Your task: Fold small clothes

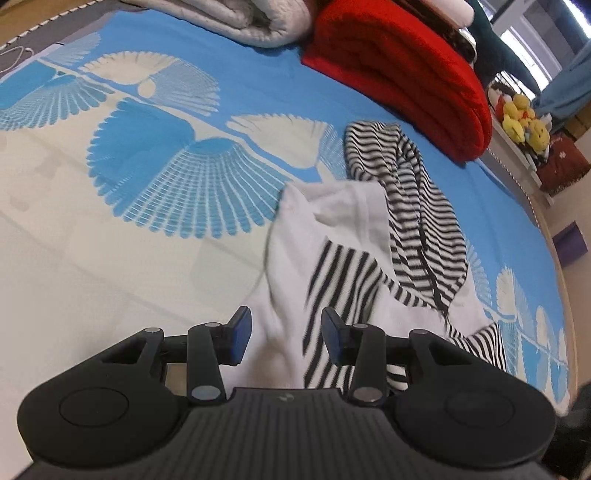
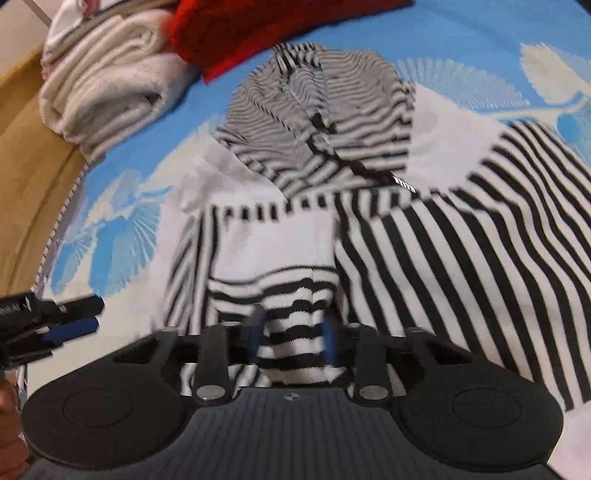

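A black-and-white striped hooded garment [image 1: 417,229] lies crumpled on the blue patterned bedspread [image 1: 147,177], its white lining turned out. My left gripper [image 1: 286,334] is open over its near white edge, cloth lying between the fingers. In the right wrist view the garment [image 2: 424,251] spreads wide, hood at the far end. My right gripper [image 2: 293,339] has a striped sleeve cuff [image 2: 291,325] between its fingers, which stand apart around the bunched cloth; motion blur hides how firmly they grip. The left gripper also shows in the right wrist view [image 2: 70,319] at the left edge.
A folded red blanket [image 1: 402,74] and a rolled white quilt [image 1: 240,18] lie at the far side of the bed. Yellow plush toys [image 1: 524,118] sit on a shelf at right. A folded white towel [image 2: 107,77] lies near the wooden bed edge [image 2: 29,177].
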Action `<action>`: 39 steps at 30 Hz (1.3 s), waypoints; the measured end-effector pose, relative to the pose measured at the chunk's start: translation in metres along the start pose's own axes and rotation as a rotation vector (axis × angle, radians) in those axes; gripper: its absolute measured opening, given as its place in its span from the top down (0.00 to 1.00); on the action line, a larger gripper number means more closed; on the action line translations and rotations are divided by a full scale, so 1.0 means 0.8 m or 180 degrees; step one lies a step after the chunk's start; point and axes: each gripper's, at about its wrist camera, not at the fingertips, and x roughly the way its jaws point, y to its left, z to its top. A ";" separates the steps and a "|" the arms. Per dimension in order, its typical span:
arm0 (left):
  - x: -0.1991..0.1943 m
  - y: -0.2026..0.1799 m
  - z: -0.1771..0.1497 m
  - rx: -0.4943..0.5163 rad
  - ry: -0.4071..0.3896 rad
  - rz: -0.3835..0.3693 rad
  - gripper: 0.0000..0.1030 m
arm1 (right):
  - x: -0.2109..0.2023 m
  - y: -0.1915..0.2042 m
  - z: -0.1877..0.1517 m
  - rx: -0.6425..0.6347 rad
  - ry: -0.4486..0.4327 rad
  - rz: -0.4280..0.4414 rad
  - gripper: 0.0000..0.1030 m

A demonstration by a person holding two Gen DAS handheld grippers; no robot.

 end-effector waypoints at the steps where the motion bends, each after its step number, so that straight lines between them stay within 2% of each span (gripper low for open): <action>1: -0.003 0.005 0.003 -0.0027 -0.0017 0.0004 0.56 | -0.011 0.008 0.004 -0.0023 -0.0225 0.0037 0.94; 3: -0.008 0.013 0.008 -0.0079 -0.0054 0.0015 0.56 | -0.037 0.031 0.006 -0.0210 -0.0649 0.0166 0.95; 5: -0.011 0.019 0.012 -0.0118 -0.0080 0.0024 0.56 | -0.056 0.059 0.000 -0.0514 -0.0880 0.0444 0.95; 6: -0.012 0.022 0.014 -0.0137 -0.0087 0.0027 0.56 | -0.061 0.073 -0.005 -0.0708 -0.0868 0.0670 0.94; 7: -0.013 0.024 0.015 -0.0146 -0.0088 0.0030 0.56 | -0.060 0.082 -0.010 -0.0853 -0.0727 0.0916 0.93; 8: -0.013 0.026 0.016 -0.0153 -0.0086 0.0034 0.56 | -0.055 0.088 -0.013 -0.0926 -0.0509 0.1092 0.93; 9: -0.012 0.027 0.016 -0.0156 -0.0078 0.0035 0.56 | -0.049 0.092 -0.016 -0.0954 -0.0311 0.1136 0.91; 13: -0.006 0.020 0.011 -0.0131 0.0001 -0.0049 0.56 | -0.040 0.067 -0.013 -0.0603 -0.0189 0.0782 0.86; 16: 0.004 0.012 0.002 -0.0158 0.0122 -0.0196 0.56 | -0.048 0.037 -0.002 -0.0279 -0.0286 0.0589 0.85; 19: 0.022 0.005 -0.010 -0.0240 0.0355 -0.0358 0.55 | -0.052 0.017 0.003 -0.0188 -0.0272 0.0144 0.79; 23: 0.049 -0.005 -0.031 -0.0072 0.0634 -0.0245 0.55 | -0.048 -0.018 0.003 0.0013 -0.0035 -0.0457 0.79; 26: 0.065 -0.005 -0.043 0.0004 0.0724 -0.0102 0.56 | -0.052 -0.053 0.002 0.0347 0.0061 -0.0607 0.79; 27: 0.069 -0.006 -0.046 0.0016 0.0720 -0.0095 0.62 | -0.054 -0.062 0.003 0.0436 0.0070 -0.0616 0.79; 28: 0.071 -0.008 -0.046 0.0044 0.0719 -0.0106 0.76 | -0.060 -0.068 0.004 0.0508 0.0061 -0.0621 0.79; 29: 0.073 -0.014 -0.048 0.0128 0.0707 -0.0111 0.82 | -0.064 -0.070 0.005 0.0538 0.0040 -0.0632 0.79; 30: 0.072 -0.023 -0.048 0.0274 0.0664 -0.0071 0.92 | -0.069 -0.074 0.005 0.0567 0.0009 -0.0657 0.79; 31: 0.067 -0.032 -0.047 0.0464 0.0581 -0.0013 0.98 | -0.071 -0.077 0.005 0.0589 -0.0012 -0.0676 0.78; 32: 0.057 -0.043 -0.045 0.0673 0.0425 0.0040 0.98 | -0.073 -0.080 0.006 0.0618 -0.0034 -0.0685 0.77; 34: 0.026 -0.060 -0.036 0.0877 -0.0065 0.0023 0.98 | -0.074 -0.086 0.008 0.0686 -0.0053 -0.0691 0.77; 35: 0.010 -0.064 -0.031 0.0902 -0.0319 -0.0005 0.98 | -0.075 -0.090 0.008 0.0735 -0.0060 -0.0700 0.77; 37: -0.007 -0.063 -0.024 0.0841 -0.0618 0.0027 0.98 | -0.078 -0.097 0.006 0.0823 -0.0073 -0.0712 0.77; 38: -0.005 -0.058 -0.021 0.0768 -0.0634 0.0122 0.97 | -0.079 -0.101 0.006 0.0874 -0.0085 -0.0731 0.77; 39: 0.004 -0.052 -0.020 0.0670 -0.0525 0.0268 0.96 | -0.081 -0.105 0.004 0.0948 -0.0097 -0.0762 0.77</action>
